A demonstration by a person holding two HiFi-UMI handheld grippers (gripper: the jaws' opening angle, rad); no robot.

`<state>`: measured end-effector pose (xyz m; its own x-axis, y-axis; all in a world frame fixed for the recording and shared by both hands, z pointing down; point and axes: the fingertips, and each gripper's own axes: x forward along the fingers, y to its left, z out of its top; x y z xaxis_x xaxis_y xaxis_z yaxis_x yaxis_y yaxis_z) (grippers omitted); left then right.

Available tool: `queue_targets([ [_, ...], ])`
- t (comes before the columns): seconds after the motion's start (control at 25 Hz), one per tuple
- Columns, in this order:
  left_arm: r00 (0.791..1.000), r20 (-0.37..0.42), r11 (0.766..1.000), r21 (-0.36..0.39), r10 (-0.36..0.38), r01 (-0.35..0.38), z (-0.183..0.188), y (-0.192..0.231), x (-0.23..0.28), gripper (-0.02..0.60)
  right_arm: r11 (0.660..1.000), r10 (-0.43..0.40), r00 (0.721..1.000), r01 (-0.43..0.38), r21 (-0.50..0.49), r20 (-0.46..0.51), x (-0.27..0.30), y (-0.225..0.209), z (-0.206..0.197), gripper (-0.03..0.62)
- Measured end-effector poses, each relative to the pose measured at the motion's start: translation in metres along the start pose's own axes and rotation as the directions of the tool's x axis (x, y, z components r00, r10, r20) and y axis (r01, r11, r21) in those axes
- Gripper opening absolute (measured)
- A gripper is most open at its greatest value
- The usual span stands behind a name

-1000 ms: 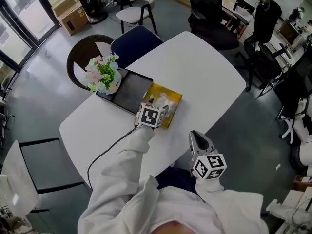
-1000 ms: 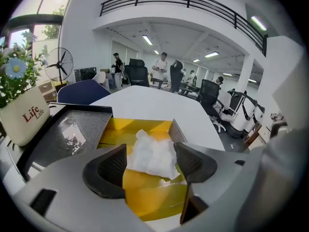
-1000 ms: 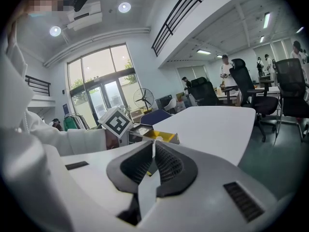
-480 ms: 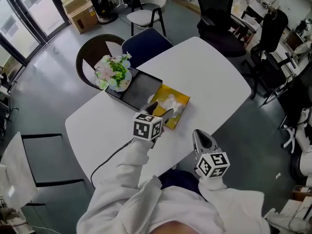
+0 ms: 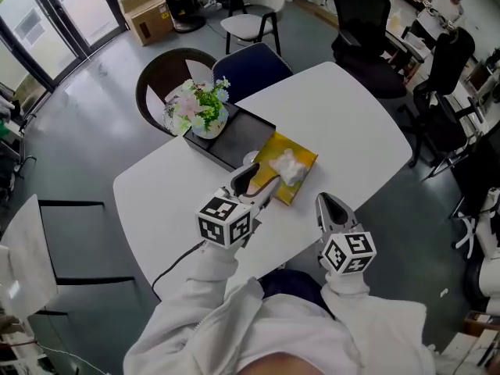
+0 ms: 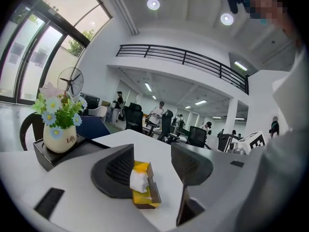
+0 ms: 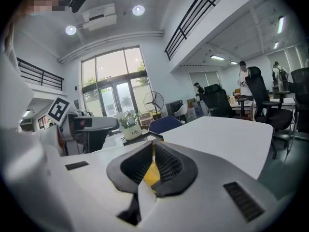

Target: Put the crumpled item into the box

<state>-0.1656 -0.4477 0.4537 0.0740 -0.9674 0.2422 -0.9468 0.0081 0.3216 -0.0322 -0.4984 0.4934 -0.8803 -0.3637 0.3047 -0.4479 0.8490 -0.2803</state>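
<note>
Head view: crumpled item in box, apparently beyond left gripper; its empty jaws closing

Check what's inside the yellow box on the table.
A crumpled white item sits in the open top of the yellow box. Anything beneath it, including the box floor, is covered.

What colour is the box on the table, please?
The box is yellow, best seen in the head view.

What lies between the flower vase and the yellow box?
Between flower vase and yellow box: only the black tray's bare half, head view.
</note>
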Motion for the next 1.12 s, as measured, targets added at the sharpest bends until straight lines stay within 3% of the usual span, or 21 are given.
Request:
queue_targets([
  [0.12,0.998,0.061,0.999,0.023,0.021,-0.022,0.009,0.001,-0.02,0.203,1.0,0.005,1.0,-0.005,-0.019,0.023,0.004,0.001,0.012,0.04],
  [0.24,0.995,0.094,0.998,0.048,0.041,-0.045,0.012,0.002,-0.035,0.103,1.0,0.002,0.999,0.0,-0.03,0.051,0.006,-0.001,0.025,0.04],
  [0.36,0.992,0.112,0.995,0.076,0.052,-0.061,0.01,0.002,-0.04,0.061,0.999,-0.009,0.997,0.011,-0.033,0.078,0.005,-0.003,0.035,0.04],
  [0.52,0.983,0.151,0.976,0.176,0.101,-0.127,0.009,-0.002,-0.045,0.025,0.998,-0.027,0.994,0.032,-0.045,0.105,0.001,-0.004,0.04,0.04],
  [0.72,0.97,0.178,0.963,0.181,0.168,-0.2,0.005,0.0,-0.053,0.015,0.995,-0.036,0.99,0.049,-0.09,0.136,-0.009,0.002,0.045,0.04],
  [1.12,0.973,0.149,0.967,0.159,0.176,-0.199,-0.005,0.0,-0.05,0.015,0.991,-0.048,0.99,0.064,-0.115,0.135,-0.015,0.004,0.04,0.032],
])
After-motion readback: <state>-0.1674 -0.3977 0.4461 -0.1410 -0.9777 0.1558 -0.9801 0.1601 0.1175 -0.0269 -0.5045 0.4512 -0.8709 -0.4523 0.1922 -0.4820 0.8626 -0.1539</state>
